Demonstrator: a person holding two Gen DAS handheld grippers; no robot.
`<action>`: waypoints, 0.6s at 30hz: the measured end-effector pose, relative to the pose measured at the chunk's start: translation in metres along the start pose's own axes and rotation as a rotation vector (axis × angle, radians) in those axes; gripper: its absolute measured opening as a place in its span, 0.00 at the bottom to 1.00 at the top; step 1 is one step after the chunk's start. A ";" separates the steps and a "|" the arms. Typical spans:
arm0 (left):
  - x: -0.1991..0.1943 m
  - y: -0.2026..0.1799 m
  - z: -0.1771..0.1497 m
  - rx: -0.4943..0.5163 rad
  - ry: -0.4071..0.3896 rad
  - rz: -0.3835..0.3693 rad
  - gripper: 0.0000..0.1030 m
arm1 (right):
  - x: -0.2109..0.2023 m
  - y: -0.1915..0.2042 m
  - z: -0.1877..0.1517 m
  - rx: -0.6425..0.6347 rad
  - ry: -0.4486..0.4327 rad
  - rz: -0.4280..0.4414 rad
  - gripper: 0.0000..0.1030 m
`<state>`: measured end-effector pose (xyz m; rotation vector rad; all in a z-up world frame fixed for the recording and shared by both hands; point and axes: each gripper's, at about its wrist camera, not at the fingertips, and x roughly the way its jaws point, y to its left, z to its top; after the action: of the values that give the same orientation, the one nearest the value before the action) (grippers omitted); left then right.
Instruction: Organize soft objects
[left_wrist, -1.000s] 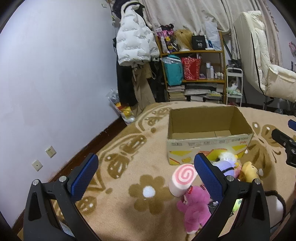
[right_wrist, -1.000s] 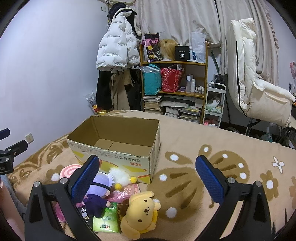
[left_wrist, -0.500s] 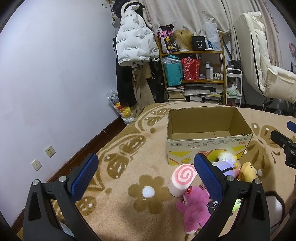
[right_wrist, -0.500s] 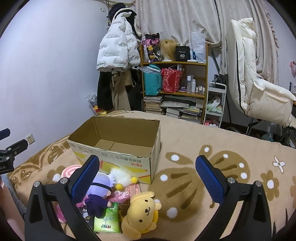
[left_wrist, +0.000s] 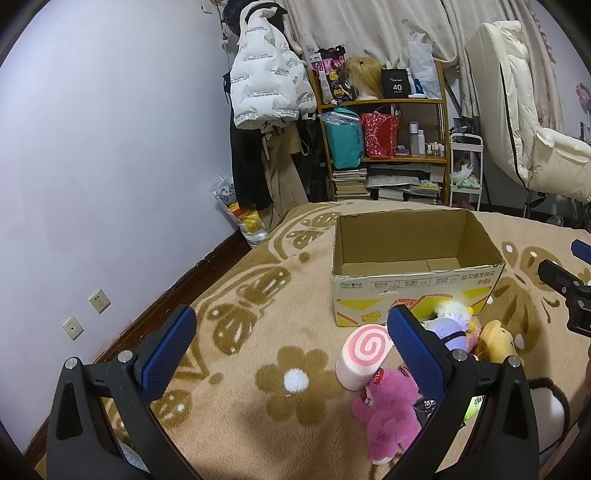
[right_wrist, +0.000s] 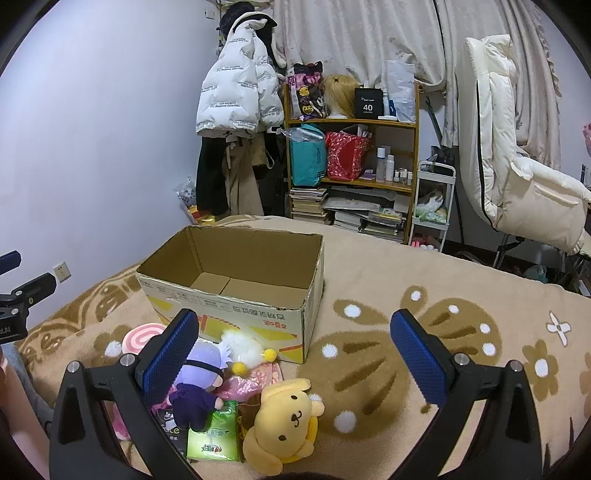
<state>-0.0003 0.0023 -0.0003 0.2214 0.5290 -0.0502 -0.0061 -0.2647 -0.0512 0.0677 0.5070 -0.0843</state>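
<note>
Both claws hover released and empty: the left gripper (left_wrist: 291, 341) and the right gripper (right_wrist: 293, 343). The soft toys lie heaped on the blanket (right_wrist: 424, 266) just near of the empty cardboard box (right_wrist: 236, 291). The yellow dog plush (right_wrist: 284, 417), nearest and unobstructed, looks the easiest first pick; the right claw should pinch its body, lift clear of the box wall, then release inside.

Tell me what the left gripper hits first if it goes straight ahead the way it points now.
Most likely the blanket: the open left gripper points at bare blanket left of the cardboard box and the pink swirl plush. Nothing stands in between, though depth is hard to judge.
</note>
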 end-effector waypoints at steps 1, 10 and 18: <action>0.000 0.000 0.000 -0.001 0.001 0.001 0.99 | 0.000 0.000 0.000 0.000 0.001 -0.001 1.00; 0.005 -0.001 -0.002 0.005 0.027 -0.008 0.99 | 0.000 -0.002 0.000 0.006 0.002 0.000 1.00; 0.024 -0.007 -0.002 0.028 0.121 -0.006 0.99 | 0.001 -0.006 -0.003 0.008 0.017 0.004 1.00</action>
<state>0.0189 -0.0038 -0.0157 0.2514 0.6496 -0.0506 -0.0076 -0.2700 -0.0549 0.0769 0.5236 -0.0820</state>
